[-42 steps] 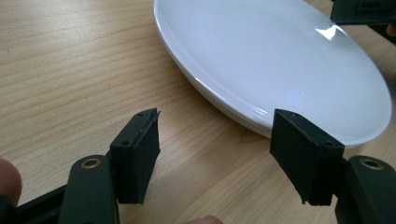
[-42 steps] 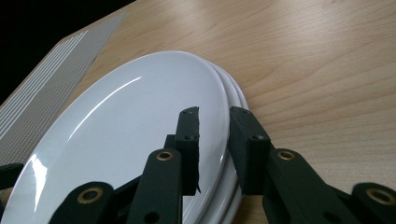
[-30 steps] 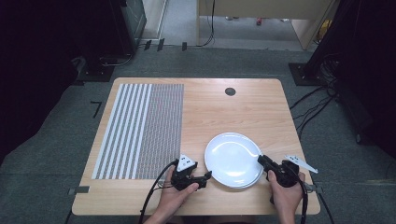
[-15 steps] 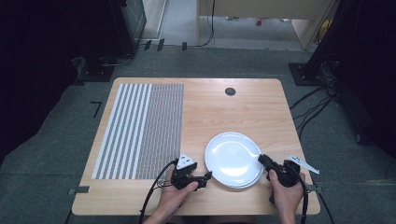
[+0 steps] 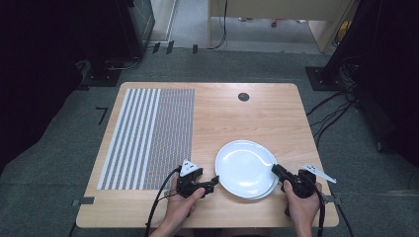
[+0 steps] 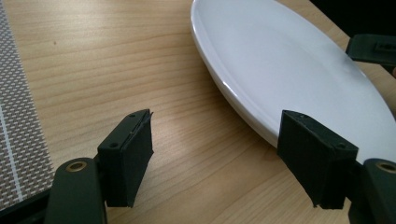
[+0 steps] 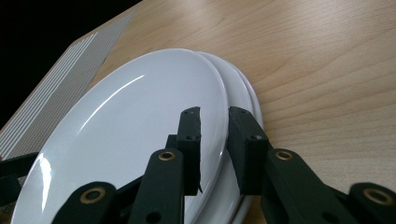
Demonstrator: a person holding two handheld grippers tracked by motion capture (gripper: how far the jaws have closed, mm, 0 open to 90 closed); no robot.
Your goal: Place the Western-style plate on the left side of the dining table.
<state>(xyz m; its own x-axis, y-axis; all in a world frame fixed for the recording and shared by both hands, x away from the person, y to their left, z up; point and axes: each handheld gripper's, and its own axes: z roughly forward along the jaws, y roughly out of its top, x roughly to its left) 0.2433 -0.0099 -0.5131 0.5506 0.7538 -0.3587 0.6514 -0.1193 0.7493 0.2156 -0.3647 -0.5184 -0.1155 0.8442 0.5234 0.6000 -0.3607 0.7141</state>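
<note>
- Pale wooden table [image 5: 232, 118], high view; grey striped and dotted woven mat [image 5: 148, 138] covering its left part; small round black grommet [image 5: 243, 97] near the far edge; stack of round white plates [image 5: 244, 168] at the near right, just beside the mat's near corner; left gripper [image 5: 213, 180], held in the left hand [image 5: 180, 202], low at the stack's left edge; right gripper [image 5: 276, 170], held in the right hand [image 5: 299, 200], at the stack's right edge.
- Left gripper view; black jaws of the left gripper [image 6: 217, 161] wide apart, holding nothing; right-hand jaw at the near rim of the white plates [image 6: 299, 74], contact not clear; bare wood between the jaws; mat [image 6: 18, 135] at far left.
- Right gripper view; right gripper [image 7: 214, 149] with jaws drawn close, clamped on the rim of the topmost white plate [image 7: 126, 135], which stands tilted above the plates beneath [image 7: 245, 100]; mat [image 7: 65, 79] beyond.
</note>
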